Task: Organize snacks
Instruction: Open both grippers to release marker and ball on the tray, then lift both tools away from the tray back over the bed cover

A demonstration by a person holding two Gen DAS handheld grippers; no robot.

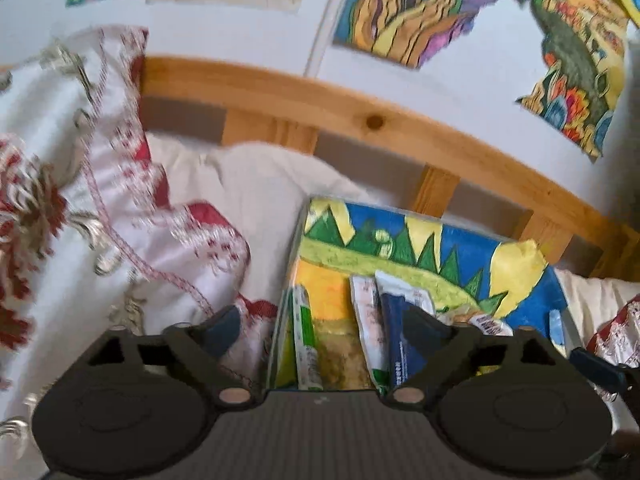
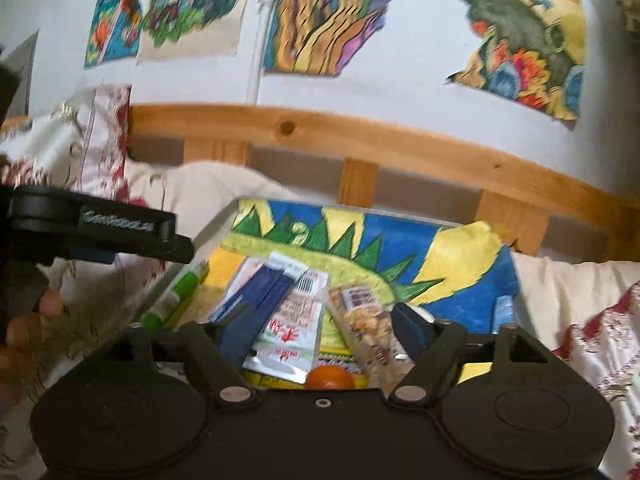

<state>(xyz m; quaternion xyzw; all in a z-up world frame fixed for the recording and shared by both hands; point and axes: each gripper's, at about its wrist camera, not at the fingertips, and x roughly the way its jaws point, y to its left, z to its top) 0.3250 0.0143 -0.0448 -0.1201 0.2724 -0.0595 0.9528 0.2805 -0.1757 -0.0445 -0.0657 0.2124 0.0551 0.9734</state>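
Several snack packets lie on a painted board (image 1: 440,256) (image 2: 460,264) on the bed. A green and white stick pack (image 1: 306,344) (image 2: 172,300), a white and red sachet (image 1: 366,320) (image 2: 292,336), a dark blue pack (image 1: 400,336) (image 2: 260,292), a nut bar (image 2: 364,316) and an orange fruit (image 2: 330,378) show. My left gripper (image 1: 324,328) is open and empty over the board's left part. My right gripper (image 2: 316,324) is open and empty above the sachet and nut bar. The left gripper's body (image 2: 100,228) shows at the left of the right wrist view.
A red and white embroidered cloth (image 1: 100,200) is heaped at the left, and more of it (image 2: 600,340) lies at the right. A cream cushion (image 1: 260,184) lies behind. A wooden bed rail (image 1: 380,120) (image 2: 360,136) runs along the wall with posters (image 2: 340,20).
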